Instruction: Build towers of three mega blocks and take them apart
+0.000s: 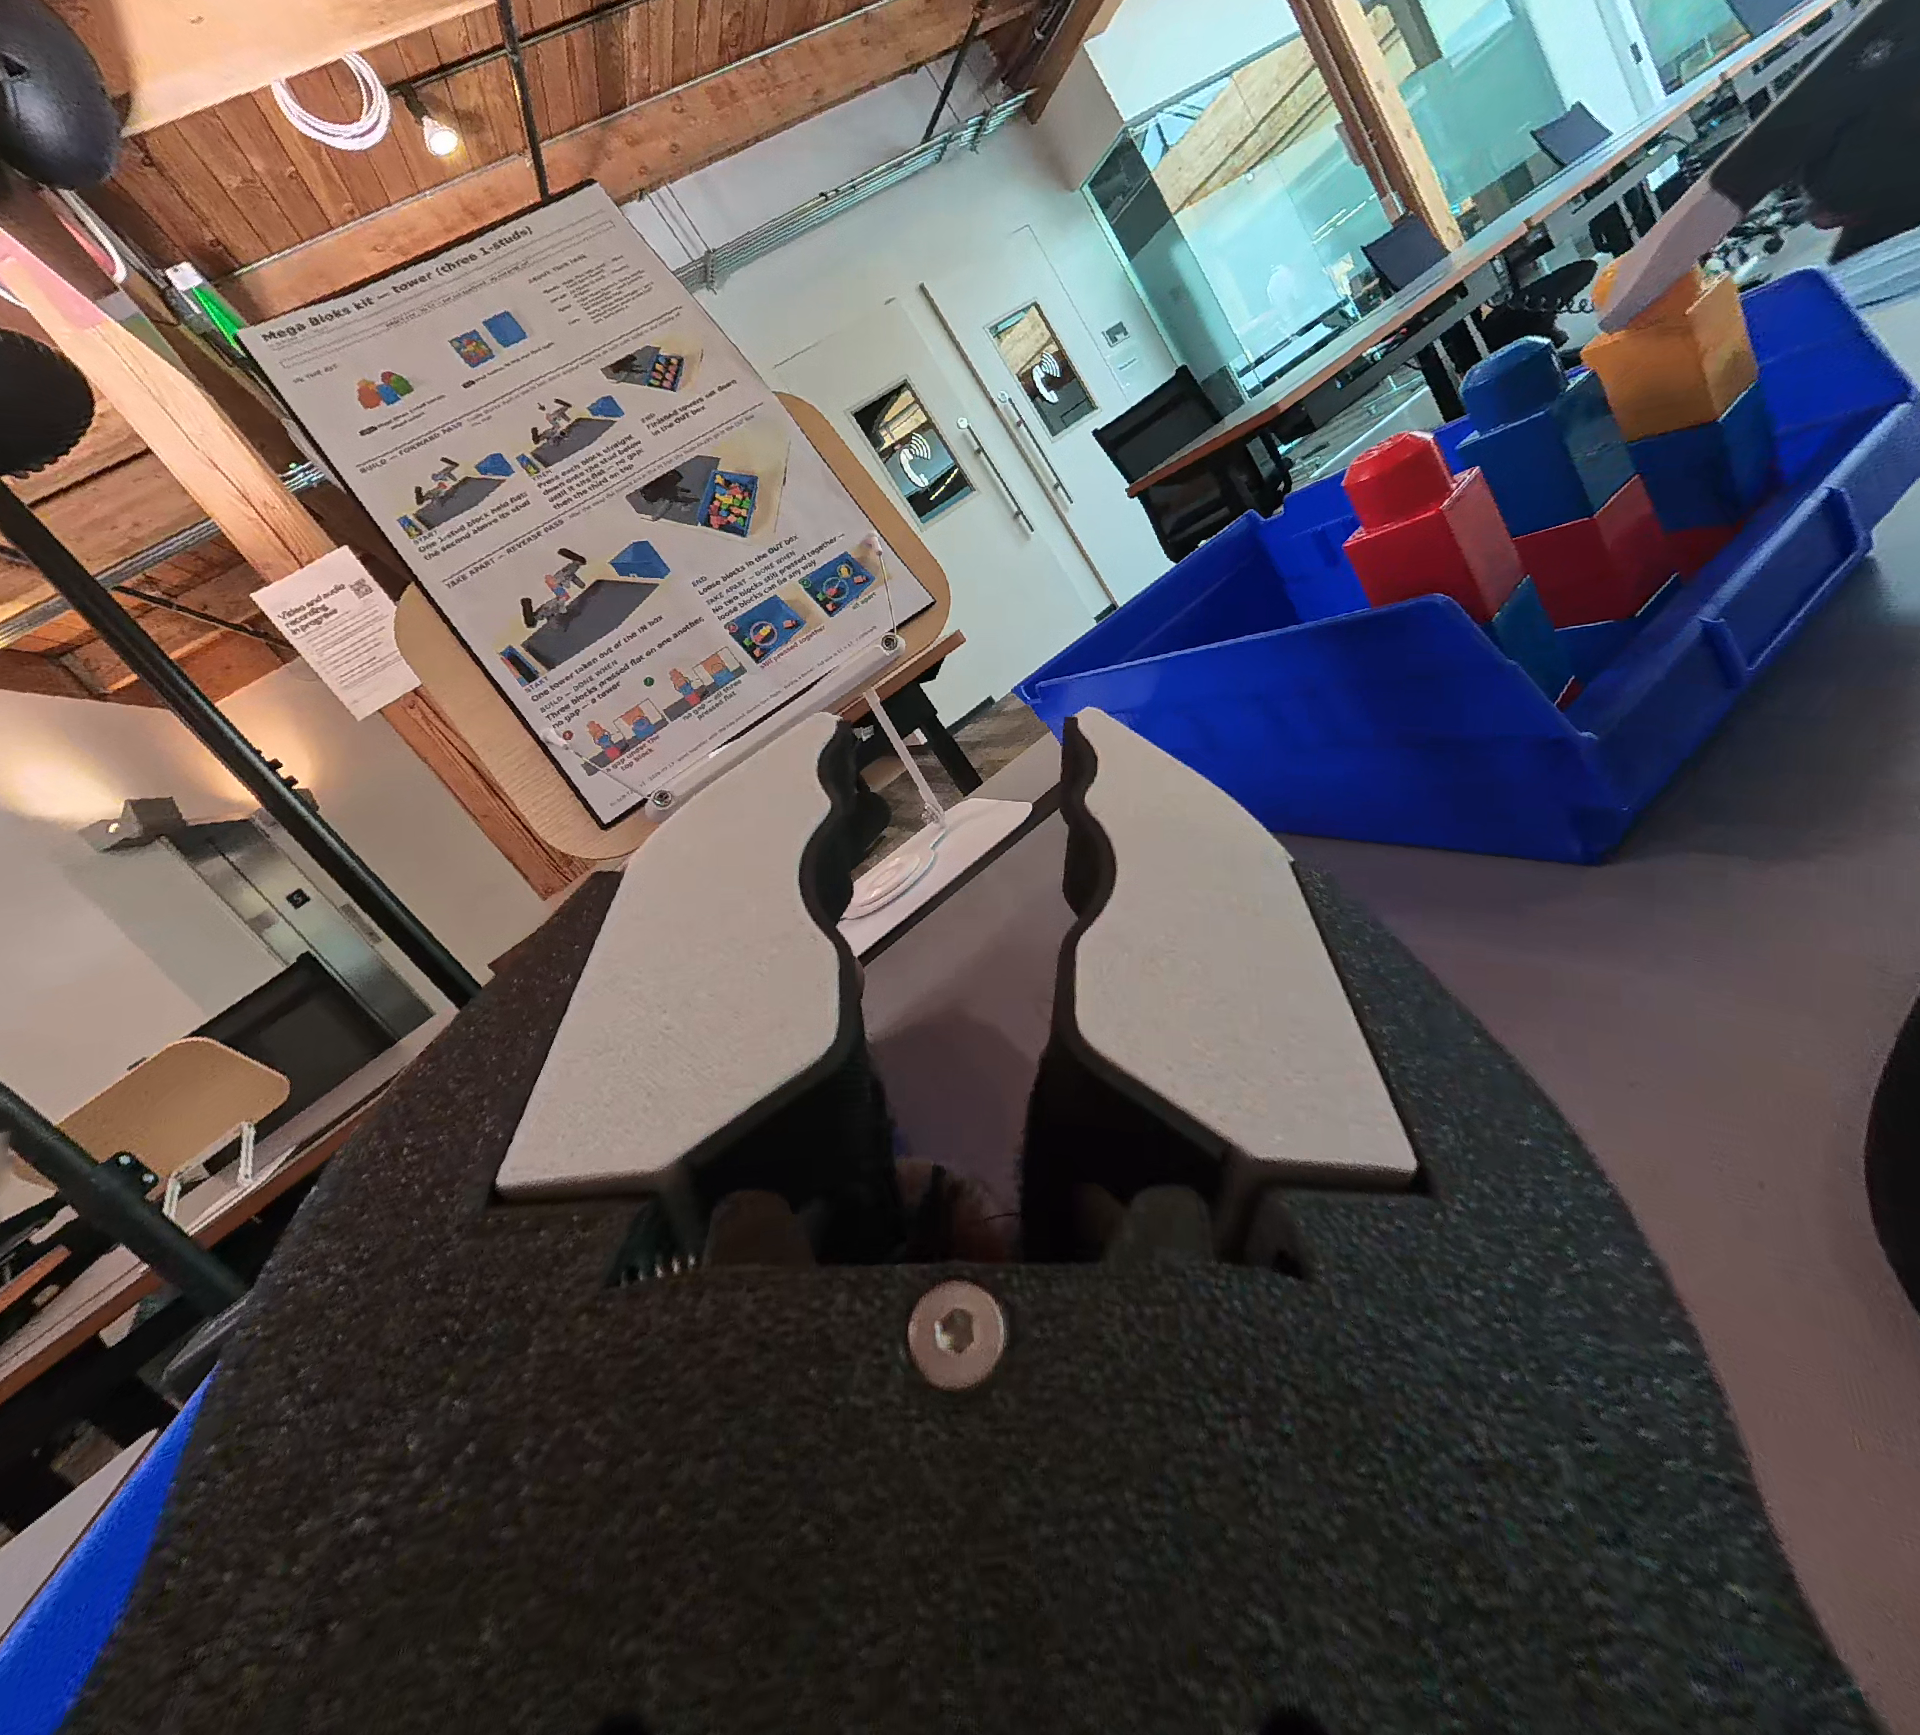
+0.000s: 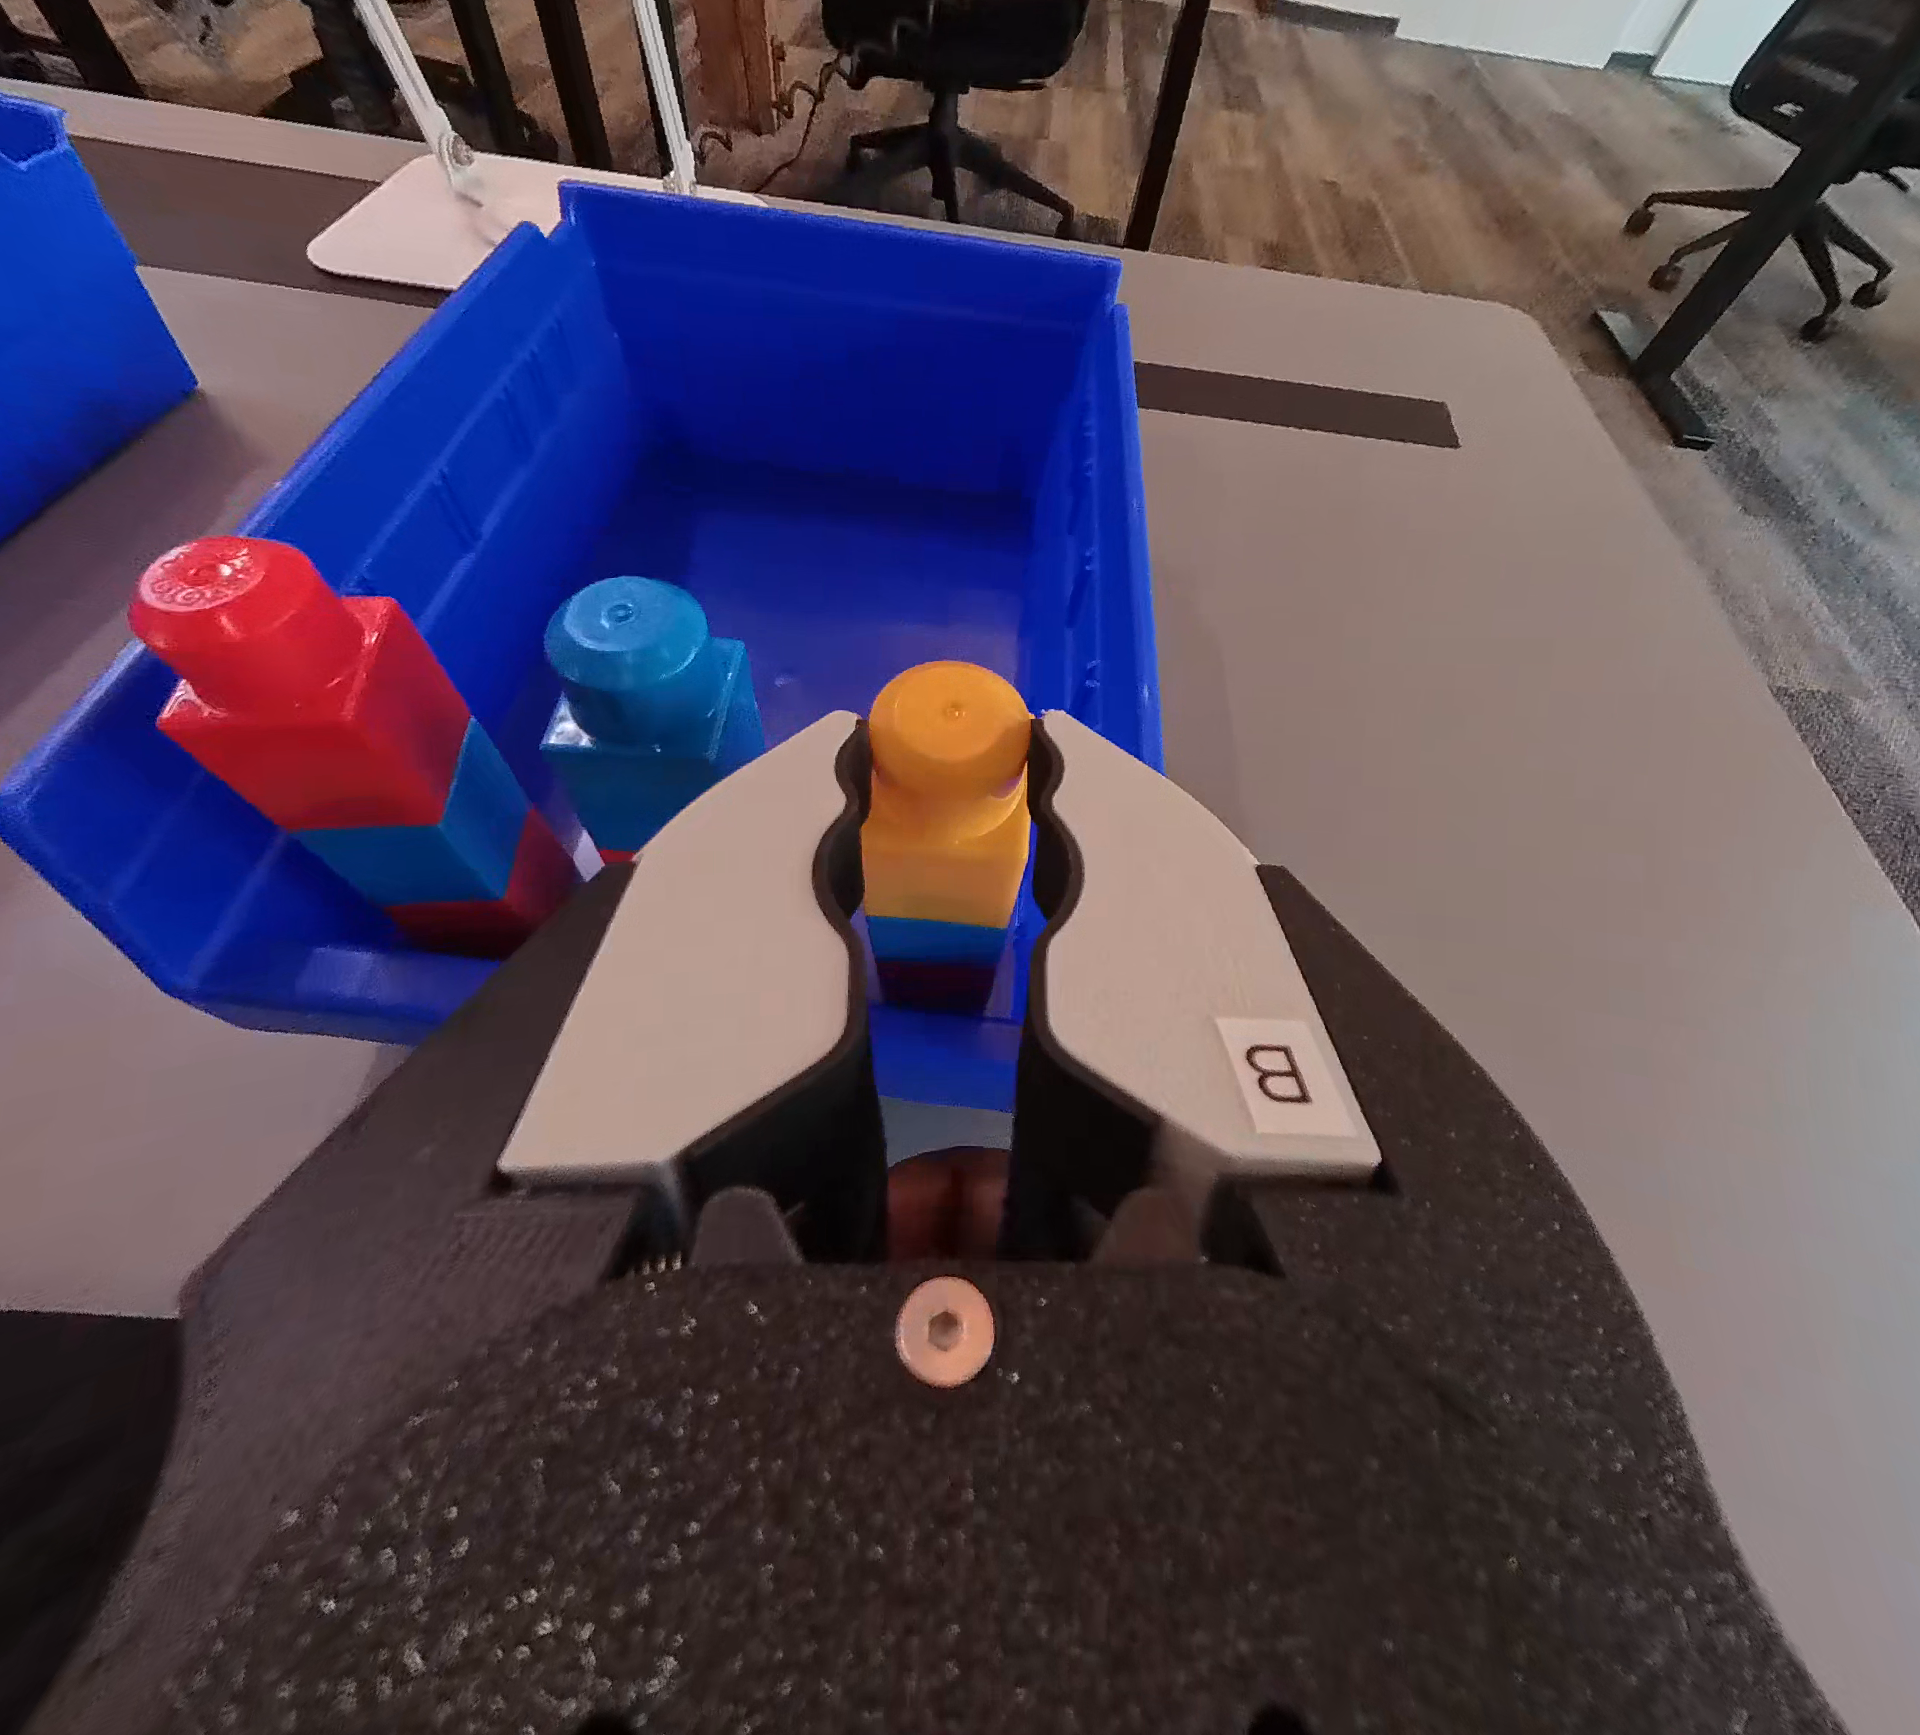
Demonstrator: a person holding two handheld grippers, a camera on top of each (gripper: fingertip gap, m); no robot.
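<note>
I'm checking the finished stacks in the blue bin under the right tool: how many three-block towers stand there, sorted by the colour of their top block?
Red-topped plastic block tower: 1
Blue-topped plastic block tower: 1
Orange-topped plastic block tower, between the right tool fingers: 1
Total: 3 towers in the blue plastic bin

Three towers (image 2: 343, 750) stand in the bin (image 2: 831, 397), seemingly near its front.
</note>
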